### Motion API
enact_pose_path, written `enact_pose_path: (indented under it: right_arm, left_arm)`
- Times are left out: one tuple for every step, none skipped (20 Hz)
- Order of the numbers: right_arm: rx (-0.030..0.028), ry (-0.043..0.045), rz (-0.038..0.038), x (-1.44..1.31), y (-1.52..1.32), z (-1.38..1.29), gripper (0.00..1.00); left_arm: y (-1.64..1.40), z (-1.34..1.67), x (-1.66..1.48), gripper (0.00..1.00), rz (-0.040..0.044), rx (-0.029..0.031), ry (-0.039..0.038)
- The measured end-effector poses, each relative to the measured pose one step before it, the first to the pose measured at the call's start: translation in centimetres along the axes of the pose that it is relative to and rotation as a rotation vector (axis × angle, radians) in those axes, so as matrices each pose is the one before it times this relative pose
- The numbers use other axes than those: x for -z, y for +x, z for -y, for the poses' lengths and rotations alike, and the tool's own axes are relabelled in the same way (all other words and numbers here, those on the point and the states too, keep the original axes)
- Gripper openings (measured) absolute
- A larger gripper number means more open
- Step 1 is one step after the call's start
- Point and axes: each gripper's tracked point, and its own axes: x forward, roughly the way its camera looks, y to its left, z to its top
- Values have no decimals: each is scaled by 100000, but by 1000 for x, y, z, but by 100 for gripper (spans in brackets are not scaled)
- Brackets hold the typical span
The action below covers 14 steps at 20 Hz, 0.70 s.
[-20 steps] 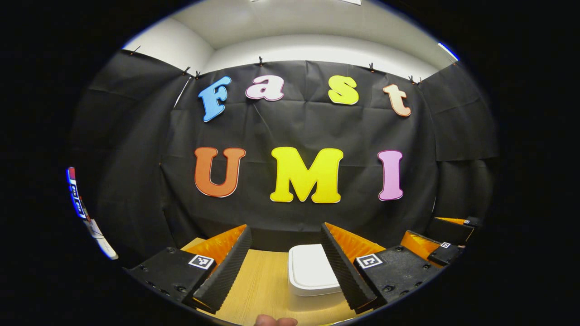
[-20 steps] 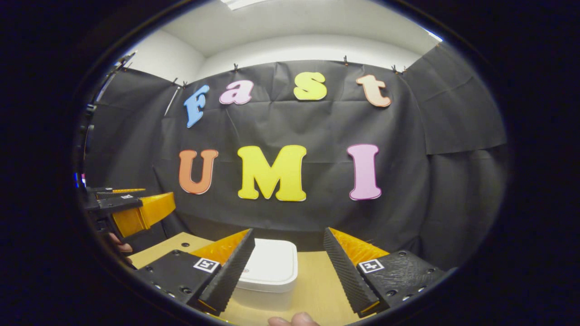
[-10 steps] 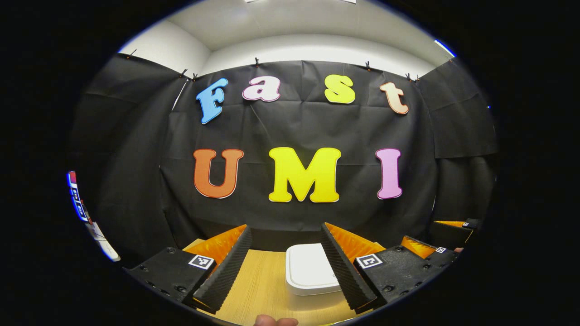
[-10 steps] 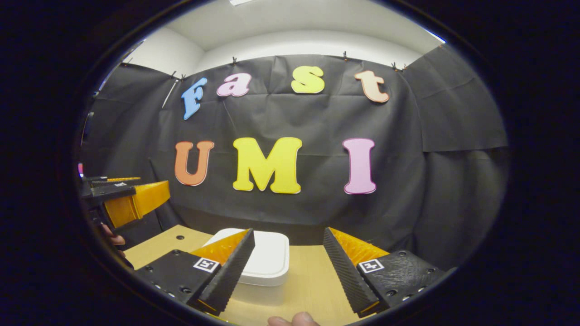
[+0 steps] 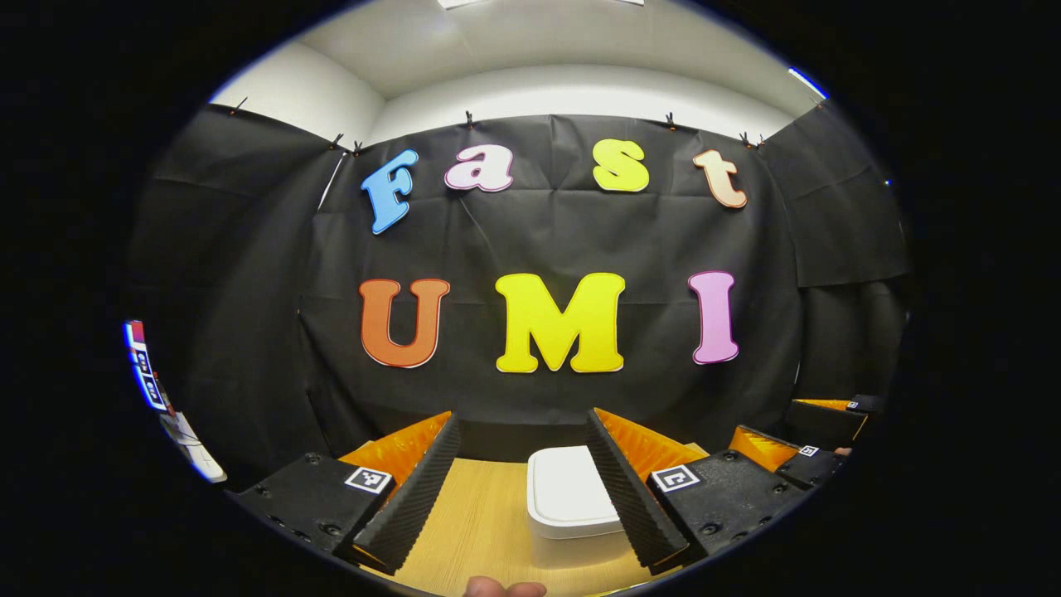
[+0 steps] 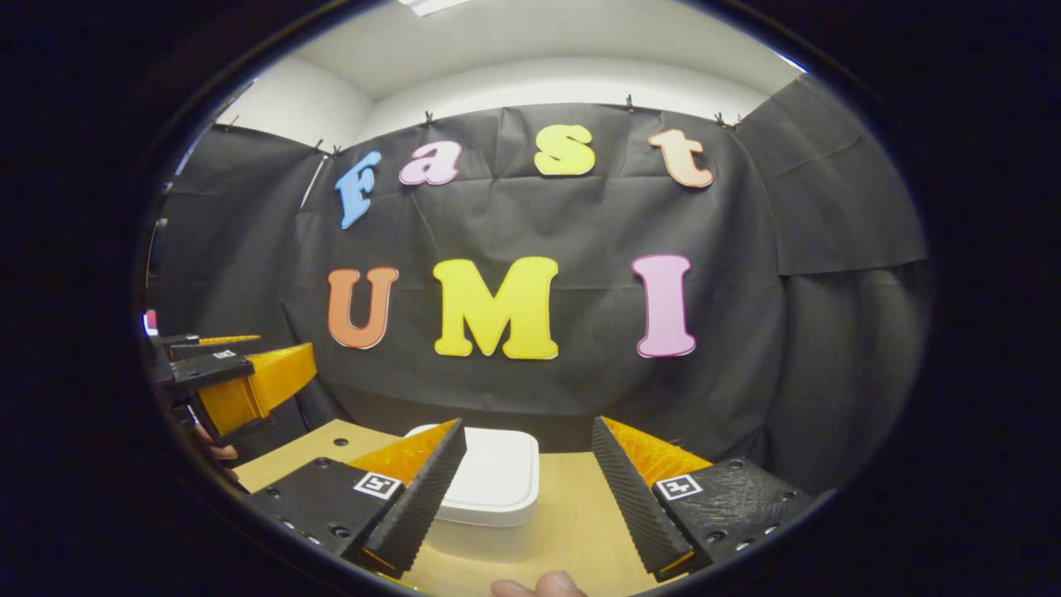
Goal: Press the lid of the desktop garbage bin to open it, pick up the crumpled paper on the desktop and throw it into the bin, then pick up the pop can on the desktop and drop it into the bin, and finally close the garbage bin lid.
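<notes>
Left gripper view has our left gripper (image 5: 522, 464) sitting low in the frame with its fingers spread wide apart, nothing between them but bare tabletop (image 5: 485, 522). The white garbage bin (image 5: 570, 497) is at lower centre, lid (image 5: 568, 485) down, half tucked behind the right-hand finger. In the right gripper view our right gripper (image 6: 529, 468) is also spread and empty, with the bin (image 6: 489, 489) at lower centre-left behind the left-hand finger, and the other gripper (image 6: 240, 385) hanging at the left edge.

What could go wrong, we think: both grippers sit high and off to the side of the lid, so a press from here may land on the edge and just shove the light bin along the tabletop.

Versus half a second ago: barely any change. The bin slid a touch right in both views, and the camera tilted slightly.
</notes>
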Motion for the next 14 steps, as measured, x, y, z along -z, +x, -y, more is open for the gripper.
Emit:
enact_pose_path:
  right_arm:
    - [-412, -25, 450, -153, 83, -174, 95]
    - [-565, 226, 160, -73, -5, -269, 98]
    - [-503, 246, 90, -104, 79, -197, 95]
    - [-504, 233, -58, -10, 74, -145, 95]
    - [-457, 82, -25, -19, -12, -54, 95]
    - [-461, -128, 76, -112, 106, -235, 95]
    - [-221, -176, 160, -82, 10, -87, 95]
    - [-73, 32, 193, -44, 1, -70, 95]
    - [-209, 161, 203, -139, 38, -70, 95]
    - [-95, 86, 325, -85, 63, -94, 95]
    - [-113, 1, 315, -94, 8, -21, 95]
    - [-26, 69, -52, 64, -22, 49, 95]
    - [-108, 176, -194, 87, 67, -76, 95]
    - [34, 165, -369, 69, 151, -71, 95]
  left_arm:
    - [-19, -225, -6, 98, 39, -458, 169]
    - [-103, -198, -10, 98, 148, -427, 107]
    - [-17, -147, -138, 98, 120, -375, 129]
    - [0, -127, -40, 98, 98, -428, -3]
    - [-68, -58, -96, 98, 163, -229, -123]
    - [-54, -15, -14, 98, 219, -221, -123]
    - [5, -86, -74, 98, -29, -151, -35]
    - [-3, -70, -29, 98, 22, -144, 51]
    - [-69, 41, -88, 98, 73, -15, 79]
    - [-20, -3, -139, 98, 253, 0, 167]
    - [31, 12, 63, 98, 233, 54, 170]
    - [43, 17, 49, 98, 151, 23, 184]
    - [-45, 25, -63, 98, 36, 28, 59]
    - [-2, -2, -35, 98, -76, -29, -31]
